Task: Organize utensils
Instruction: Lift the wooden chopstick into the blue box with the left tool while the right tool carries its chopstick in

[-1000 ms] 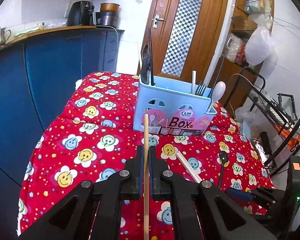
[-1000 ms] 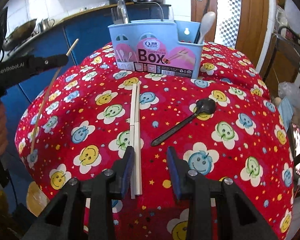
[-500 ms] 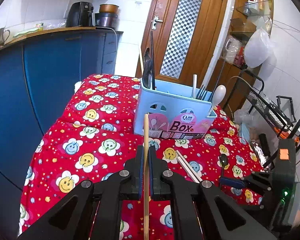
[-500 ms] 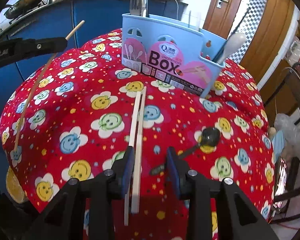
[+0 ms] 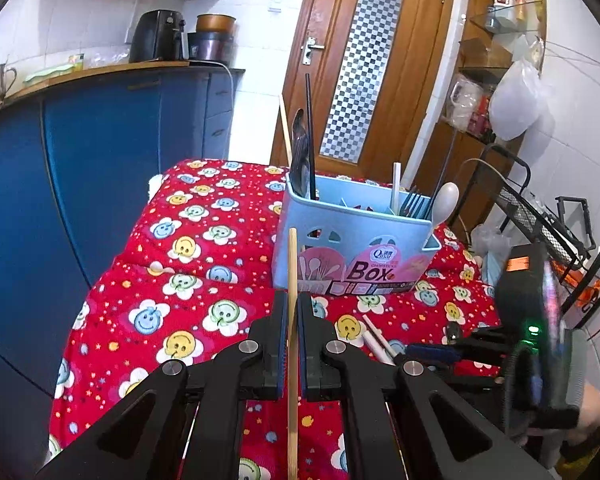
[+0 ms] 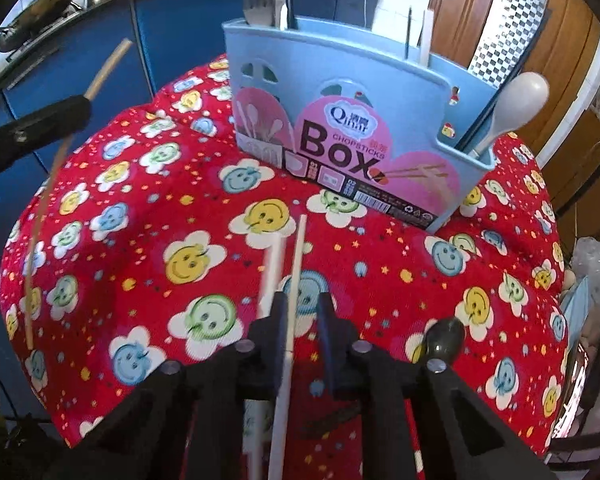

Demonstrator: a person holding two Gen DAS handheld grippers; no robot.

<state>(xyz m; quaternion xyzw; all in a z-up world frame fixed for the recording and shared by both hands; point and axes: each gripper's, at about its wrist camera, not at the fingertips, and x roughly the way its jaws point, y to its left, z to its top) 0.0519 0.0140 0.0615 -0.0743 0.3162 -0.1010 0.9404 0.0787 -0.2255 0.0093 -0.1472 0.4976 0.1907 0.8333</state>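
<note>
A light blue utensil box [image 5: 352, 228] stands on the red smiley tablecloth [image 5: 188, 280], holding forks, a white spoon [image 6: 520, 96] and dark utensils. My left gripper [image 5: 293, 304] is shut on a bamboo chopstick [image 5: 292, 264], held above the cloth and pointing at the box. My right gripper [image 6: 302, 312] points down at the cloth with its jaws closing. One white chopstick [image 6: 299, 248] lies between them against the left finger, with a gap to the right finger. A second white chopstick [image 6: 271, 268] lies just outside the left finger. A black spoon [image 6: 444, 338] rests on the cloth to the right.
Blue kitchen cabinets [image 5: 100, 160] stand close along the table's left side. A wooden door [image 5: 364, 60] is behind the box, and a black wire rack [image 5: 540, 220] stands to the right. The cloth drops off at the near and side edges.
My right gripper has moved forward toward the box along the white chopsticks, and its jaws have narrowed around one of them. The left gripper still holds the bamboo chopstick in place.
</note>
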